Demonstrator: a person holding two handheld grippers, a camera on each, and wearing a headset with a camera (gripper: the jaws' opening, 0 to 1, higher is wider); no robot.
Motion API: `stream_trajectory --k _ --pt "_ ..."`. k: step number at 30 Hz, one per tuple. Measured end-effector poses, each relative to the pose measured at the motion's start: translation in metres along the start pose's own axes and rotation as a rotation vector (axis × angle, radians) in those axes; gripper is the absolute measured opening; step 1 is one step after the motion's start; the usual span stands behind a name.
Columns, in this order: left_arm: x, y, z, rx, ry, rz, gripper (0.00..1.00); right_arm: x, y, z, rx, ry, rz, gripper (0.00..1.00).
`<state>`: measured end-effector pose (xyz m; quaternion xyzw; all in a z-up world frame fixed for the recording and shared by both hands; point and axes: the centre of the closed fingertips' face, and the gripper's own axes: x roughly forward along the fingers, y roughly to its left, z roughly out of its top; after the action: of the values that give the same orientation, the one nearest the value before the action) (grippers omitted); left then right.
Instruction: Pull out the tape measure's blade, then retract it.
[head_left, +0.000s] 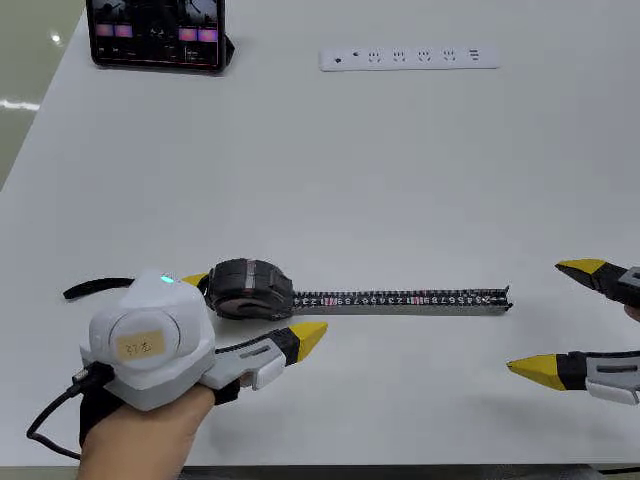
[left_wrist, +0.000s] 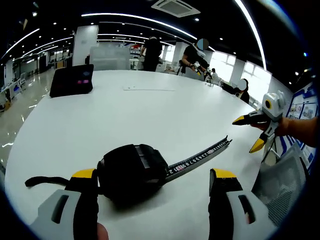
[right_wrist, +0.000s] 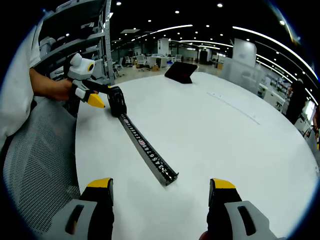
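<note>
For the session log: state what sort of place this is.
Probably a big open-plan workshop or lab hall: long ceiling light strips, other people standing beyond this wide white table, and a metal shelf rack alongside.

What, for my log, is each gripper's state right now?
Left gripper: open, jaws either side of the tape measure case, not clamped.
Right gripper: open, holding nothing, short of the blade tip.

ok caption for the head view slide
The left gripper straddles the tape measure case, its blade extended across the table toward the open right gripper.
</note>
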<state>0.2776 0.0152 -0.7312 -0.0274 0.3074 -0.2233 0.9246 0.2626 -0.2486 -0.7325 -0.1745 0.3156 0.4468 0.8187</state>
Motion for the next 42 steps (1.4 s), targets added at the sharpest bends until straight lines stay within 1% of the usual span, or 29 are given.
stream_trajectory --k 3,4,6,10,12,16,18,22,23,25,27,28,33,36,42 --pt "0.002 0.001 0.000 0.006 0.004 0.024 0.88 0.003 -0.003 0.000 -0.013 0.007 0.010 0.73" --pt "0.003 0.000 -0.001 0.011 0.005 0.025 0.89 0.004 -0.004 0.000 -0.018 0.010 0.017 0.71" --pt "0.003 0.002 -0.001 0.001 -0.006 0.037 0.88 0.006 -0.004 0.000 -0.033 0.017 0.041 0.65" --pt "0.007 0.004 -0.002 -0.005 -0.004 0.061 0.86 0.009 -0.007 -0.001 -0.056 0.029 0.071 0.56" --pt "0.007 0.008 -0.002 -0.013 -0.006 0.083 0.84 0.009 -0.009 -0.001 -0.065 0.034 0.077 0.53" --pt "0.010 0.012 -0.002 -0.027 -0.003 0.089 0.81 0.012 -0.011 -0.002 -0.095 0.047 0.099 0.47" --pt "0.010 0.014 -0.002 -0.046 -0.008 0.098 0.79 0.014 -0.012 -0.003 -0.109 0.056 0.109 0.46" --pt "0.012 0.016 -0.002 -0.061 -0.011 0.112 0.77 0.017 -0.014 -0.005 -0.129 0.075 0.125 0.43" --pt "0.013 0.018 -0.002 -0.077 -0.014 0.117 0.76 0.017 -0.015 -0.005 -0.128 0.077 0.128 0.43" --pt "0.013 0.020 -0.001 -0.103 -0.016 0.136 0.74 0.018 -0.016 -0.004 -0.128 0.079 0.130 0.44" --pt "0.014 0.022 -0.001 -0.100 -0.016 0.148 0.72 0.019 -0.017 -0.003 -0.135 0.078 0.127 0.43" --pt "0.014 0.022 -0.001 -0.115 -0.019 0.153 0.72 0.019 -0.018 -0.003 -0.143 0.079 0.126 0.42" --pt "0.016 0.025 -0.003 -0.115 -0.012 0.175 0.70 0.024 -0.020 -0.005 -0.165 0.089 0.137 0.39" --pt "0.018 0.027 -0.004 -0.133 -0.010 0.180 0.69 0.026 -0.019 -0.005 -0.181 0.094 0.149 0.37" --pt "0.019 0.029 -0.006 -0.126 -0.002 0.195 0.65 0.030 -0.017 -0.006 -0.199 0.106 0.172 0.34"
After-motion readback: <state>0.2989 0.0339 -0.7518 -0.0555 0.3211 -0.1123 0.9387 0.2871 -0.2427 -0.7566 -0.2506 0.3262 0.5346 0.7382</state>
